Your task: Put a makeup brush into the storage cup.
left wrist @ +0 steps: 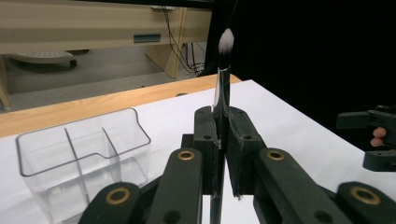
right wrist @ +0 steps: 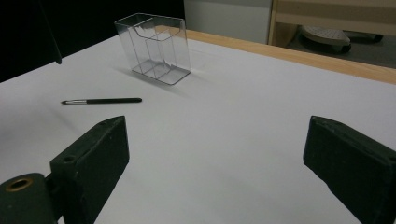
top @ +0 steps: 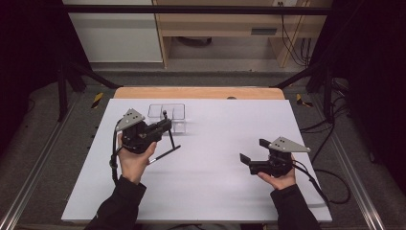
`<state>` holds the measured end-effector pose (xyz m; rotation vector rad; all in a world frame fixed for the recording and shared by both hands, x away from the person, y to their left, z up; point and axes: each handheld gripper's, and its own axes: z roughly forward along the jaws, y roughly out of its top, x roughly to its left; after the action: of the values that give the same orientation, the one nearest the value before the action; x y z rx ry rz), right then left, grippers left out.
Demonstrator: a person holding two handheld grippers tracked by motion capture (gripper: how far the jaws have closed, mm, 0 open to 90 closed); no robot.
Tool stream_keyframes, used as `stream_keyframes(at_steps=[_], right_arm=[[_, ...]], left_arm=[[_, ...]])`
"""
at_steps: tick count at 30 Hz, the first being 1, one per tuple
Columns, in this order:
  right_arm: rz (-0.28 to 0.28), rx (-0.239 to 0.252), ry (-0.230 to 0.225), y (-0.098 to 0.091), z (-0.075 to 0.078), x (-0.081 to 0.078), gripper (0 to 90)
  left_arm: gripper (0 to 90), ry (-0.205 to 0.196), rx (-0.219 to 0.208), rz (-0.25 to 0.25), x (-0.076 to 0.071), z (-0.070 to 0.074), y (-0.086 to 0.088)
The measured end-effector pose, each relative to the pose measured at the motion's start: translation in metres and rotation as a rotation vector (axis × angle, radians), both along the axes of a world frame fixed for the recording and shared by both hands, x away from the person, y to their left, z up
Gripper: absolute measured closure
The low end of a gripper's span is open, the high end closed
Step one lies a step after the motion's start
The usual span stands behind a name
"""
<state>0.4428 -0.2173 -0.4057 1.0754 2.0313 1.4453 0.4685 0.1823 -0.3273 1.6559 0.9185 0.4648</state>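
Observation:
My left gripper is shut on a black-handled makeup brush. The brush stands nearly upright between the jaws, its white bristle tip at the top. Just beyond it is a clear plastic organizer with several compartments, all empty. A second, thinner black brush lies flat on the white table, in front of the left hand. My right gripper hovers low over the table's right side, jaws wide open with nothing between them.
The white board rests on a wooden tabletop whose far edge shows behind the organizer. Black frame posts stand at the sides. Wooden furniture and cables lie beyond the table.

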Motion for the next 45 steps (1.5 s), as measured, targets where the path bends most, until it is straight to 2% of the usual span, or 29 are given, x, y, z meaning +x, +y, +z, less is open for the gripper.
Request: stream_keyframes(at_steps=[8, 18, 25, 29, 37, 45], right_arm=[[-0.025, -0.007, 0.004, -0.008, -0.002, -0.004, 5.2], [-0.038, -0.005, 0.004, -0.014, -0.005, -0.007, 4.9], [-0.045, 0.010, 0.003, -0.018, -0.006, -0.010, 5.4], [-0.056, 0.018, 0.005, -0.022, -0.006, -0.012, 5.6], [-0.063, 0.023, 0.007, -0.025, -0.007, -0.013, 5.8], [-0.063, 0.020, 0.010, -0.026, -0.008, -0.013, 6.0]], left_arm=[[83.1, 0.004, -0.001, 0.021, 0.007, 0.004, 0.009], [83.1, -0.001, 0.006, 0.034, 0.016, 0.009, 0.012], [83.1, -0.013, 0.028, 0.050, 0.024, 0.016, 0.012], [83.2, -0.010, 0.060, 0.070, 0.031, 0.018, 0.013], [83.1, -0.010, 0.092, 0.092, 0.044, 0.020, 0.013], [83.1, -0.004, 0.092, 0.110, 0.054, 0.017, 0.016]])
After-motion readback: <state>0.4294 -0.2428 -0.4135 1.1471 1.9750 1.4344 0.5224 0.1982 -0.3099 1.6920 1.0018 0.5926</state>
